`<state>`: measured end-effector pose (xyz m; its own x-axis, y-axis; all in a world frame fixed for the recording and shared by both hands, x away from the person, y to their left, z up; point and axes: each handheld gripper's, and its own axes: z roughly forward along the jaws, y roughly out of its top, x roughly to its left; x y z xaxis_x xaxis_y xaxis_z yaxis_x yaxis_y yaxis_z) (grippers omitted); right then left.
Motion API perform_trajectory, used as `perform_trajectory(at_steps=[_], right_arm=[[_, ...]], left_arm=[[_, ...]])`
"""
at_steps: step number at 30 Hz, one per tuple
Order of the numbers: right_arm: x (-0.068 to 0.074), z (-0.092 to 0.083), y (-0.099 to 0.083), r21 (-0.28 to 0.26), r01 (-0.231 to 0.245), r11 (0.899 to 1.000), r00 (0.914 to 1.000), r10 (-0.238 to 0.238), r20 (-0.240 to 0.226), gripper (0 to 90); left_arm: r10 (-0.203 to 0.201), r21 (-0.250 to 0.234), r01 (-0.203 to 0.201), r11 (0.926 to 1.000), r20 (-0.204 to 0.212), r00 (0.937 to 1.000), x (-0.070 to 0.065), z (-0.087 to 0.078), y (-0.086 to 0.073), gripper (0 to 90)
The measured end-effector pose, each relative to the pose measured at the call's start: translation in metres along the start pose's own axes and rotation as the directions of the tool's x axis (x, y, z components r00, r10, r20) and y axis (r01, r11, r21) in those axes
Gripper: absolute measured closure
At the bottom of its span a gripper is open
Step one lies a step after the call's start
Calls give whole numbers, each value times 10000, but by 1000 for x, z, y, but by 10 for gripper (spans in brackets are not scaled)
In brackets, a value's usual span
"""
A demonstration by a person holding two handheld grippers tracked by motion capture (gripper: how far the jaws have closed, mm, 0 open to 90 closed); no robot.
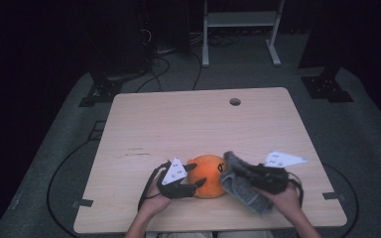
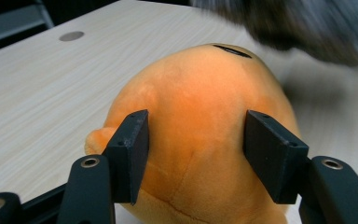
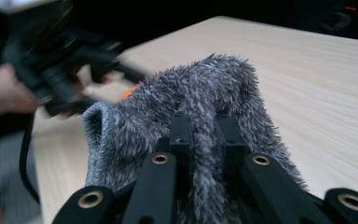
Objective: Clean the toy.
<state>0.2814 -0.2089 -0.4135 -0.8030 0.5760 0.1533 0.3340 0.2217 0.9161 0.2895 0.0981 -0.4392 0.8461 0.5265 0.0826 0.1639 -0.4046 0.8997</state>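
An orange plush toy (image 1: 209, 177) lies near the table's front edge. My left gripper (image 1: 197, 185) comes at it from the left. In the left gripper view the plush toy (image 2: 200, 84) sits between the two pads, and both press into its sides, so the left gripper (image 2: 196, 140) is shut on it. My right gripper (image 1: 247, 174) holds a grey fuzzy cloth (image 1: 238, 186) just right of the toy, lifted off the table. In the right gripper view its jaws are shut together on the grey fuzzy cloth (image 3: 223, 79), which drapes over the right gripper (image 3: 204, 123).
The light wooden table (image 1: 178, 119) has a round cable hole (image 1: 235, 101) near its far edge. Behind the table, on the grey floor, stand a white metal frame (image 1: 240, 20) and dark stands with cables. The other hand and its gripper (image 3: 60, 60) show blurred in the right gripper view.
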Motion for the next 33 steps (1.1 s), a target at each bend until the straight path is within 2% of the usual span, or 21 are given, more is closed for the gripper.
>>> perform_trajectory(at_steps=[1,3,4,5,6,8,10,11,13,14,16,19,20,21,23,25,27,29,31,33], right_arm=[[12,13,-1,325,606,9976,9982,-607,3,791],[24,28,-4,720,1515,9858,9876,-1541,313,785],[28,36,-8,752,2168,9733,9722,-2222,738,784],[29,39,-11,669,2430,9677,9643,-2484,915,783],[26,39,-13,560,2456,9678,9623,-2504,1059,784],[20,36,-15,516,2290,9721,9650,-2336,1190,784],[15,32,-17,676,2288,9711,9598,-2366,1512,783],[13,31,-18,736,2233,9720,9594,-2325,1595,783],[6,28,-21,953,1877,9776,9616,-2027,1852,781],[2,27,-22,1241,1609,9791,9616,-1838,2036,781],[-5,26,-23,1410,1086,9840,9694,-1362,2043,785],[4,22,-19,1038,1198,9874,9757,-1364,1716,787],[12,21,-16,745,1404,9873,9797,-1494,1337,787],[18,22,-15,584,1654,9845,9801,-1707,1016,786],[27,26,-15,649,2025,9771,9764,-2066,637,784],[29,30,-17,825,2506,9646,9634,-2569,767,784],[23,30,-19,819,2460,9658,9637,-2527,864,785],[14,27,-21,1076,2283,9676,9603,-2420,1390,785],[8,25,-22,1303,2105,9689,9582,-2309,1689,786],[11,22,-22,1196,2206,9680,9579,-2381,1602,787]], left_arm=[[-103,-16,103,9999,-44,9999,0,1,0,413],[-104,173,109,9998,-292,9995,0,3,-2,416],[-159,177,164,9997,-321,9994,1,3,-3,420],[-303,94,305,9995,-263,9992,4,4,-5,422],[-347,93,349,9993,-205,9992,5,3,-6,426],[-425,69,426,9991,-137,9990,7,4,-5,427],[-448,75,449,9990,-114,9989,8,4,-5,427],[-592,38,592,9982,-90,9982,10,4,-5,424],[-894,-11,894,9960,-118,9959,12,4,-7,411],[-943,-47,942,9955,-144,9954,13,4,-7,407],[-1041,-46,1041,9946,-198,9944,14,4,-8,406],[-1004,21,1006,9949,-414,9941,14,5,-9,407],[-1058,6,1059,9944,-411,9935,14,5,-9,407],[-1057,-10,1058,9944,-438,9934,14,6,-10,407],[-1053,12,1055,9944,-506,9931,13,7,-9,409],[-976,16,978,9952,-528,9938,13,7,-9,410],[-1014,-13,1015,9948,-536,9934,13,7,-9,412],[-1053,-35,1052,9944,-546,9929,14,8,-9,412],[-1062,-27,1063,9943,-556,9928,14,8,-9,412],[-1038,-11,1039,9946,-594,9928,13,8,-9,410]])
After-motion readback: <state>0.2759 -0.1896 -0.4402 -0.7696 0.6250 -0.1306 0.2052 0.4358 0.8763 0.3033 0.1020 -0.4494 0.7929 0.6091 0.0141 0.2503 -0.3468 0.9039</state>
